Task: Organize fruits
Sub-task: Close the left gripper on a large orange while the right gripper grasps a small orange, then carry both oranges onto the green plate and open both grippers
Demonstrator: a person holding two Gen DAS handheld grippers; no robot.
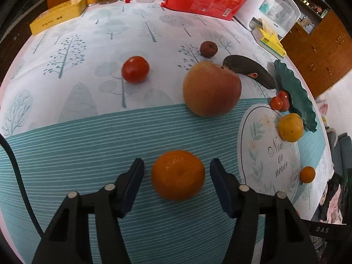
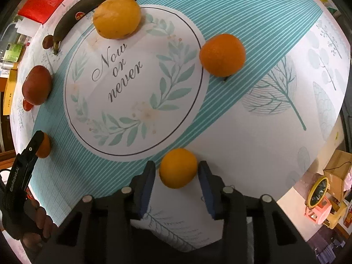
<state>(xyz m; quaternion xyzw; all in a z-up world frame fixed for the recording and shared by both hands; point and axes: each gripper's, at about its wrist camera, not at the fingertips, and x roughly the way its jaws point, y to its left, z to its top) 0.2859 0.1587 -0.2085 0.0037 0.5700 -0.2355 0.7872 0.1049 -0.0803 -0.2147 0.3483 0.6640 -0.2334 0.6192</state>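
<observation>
Two grippers: each straddles its own citrus on the tablecloth (image 1: 66, 132), neither fruit lifted.
Left gripper (image 1: 177, 167): jaws partly open around a tangerine (image 1: 178, 175); a sliver of cloth shows on both sides, pads not pressing.
Tangerine bearing: dead centre between the pads, at 12 o'clock from the left wrist.
Right gripper (image 2: 177, 169): jaws narrower, flanking a small orange (image 2: 178, 168); pads at or just off the skin, firm contact not clear.
Small orange bearing: 12 o'clock, centred, on the white print below the round placemat (image 2: 132, 77).
Long axis: none, both fruits are round.
Nearer hand: each fruit belongs to its own gripper.
Green dish (image 1: 294, 92): 2 o'clock in the left view, the likely destination.
</observation>
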